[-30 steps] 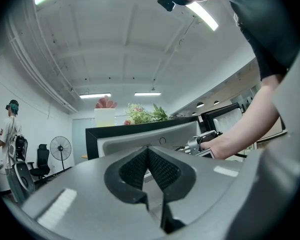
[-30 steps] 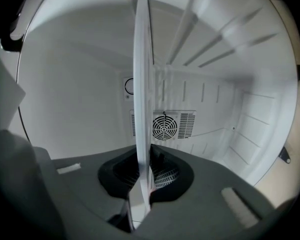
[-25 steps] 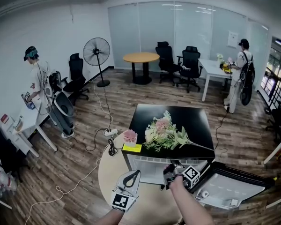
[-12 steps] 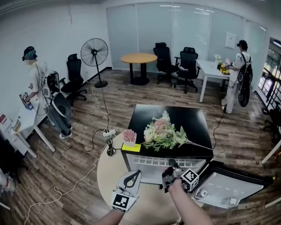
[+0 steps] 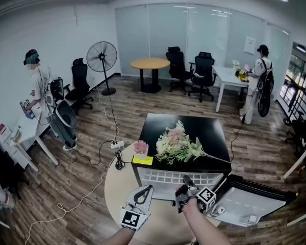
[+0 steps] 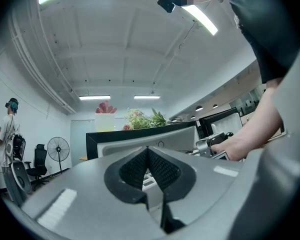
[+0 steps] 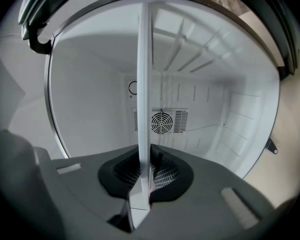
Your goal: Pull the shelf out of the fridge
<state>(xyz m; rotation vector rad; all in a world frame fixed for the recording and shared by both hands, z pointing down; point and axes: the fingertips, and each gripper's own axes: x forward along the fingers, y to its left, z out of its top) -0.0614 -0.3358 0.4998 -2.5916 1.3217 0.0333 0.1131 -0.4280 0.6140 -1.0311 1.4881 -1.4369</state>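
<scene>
A small black fridge [image 5: 185,128] stands with its door [image 5: 251,204] swung open to the right. Its white wire shelf [image 5: 166,178] sticks partly out of the front. My right gripper [image 5: 185,182] is shut on the shelf's front edge. In the right gripper view the shelf [image 7: 145,84] runs edge-on as a white strip from between the pads [image 7: 162,176] into the white fridge interior. My left gripper [image 5: 143,192] hangs lower left of the fridge, shut and empty; in its own view the left gripper [image 6: 148,166] points at the fridge front [image 6: 140,136].
A bunch of flowers [image 5: 178,145], a pink potted flower [image 5: 141,148] and a yellow note [image 5: 143,161] lie on the fridge top. A round beige table [image 5: 117,185] is below me. Cables [image 5: 99,154] trail on the wood floor. Two people stand far left and far right.
The right gripper has drawn back toward me a little with the shelf in it, and more of the shelf's wire grid shows outside the fridge. The left gripper has stayed put.
</scene>
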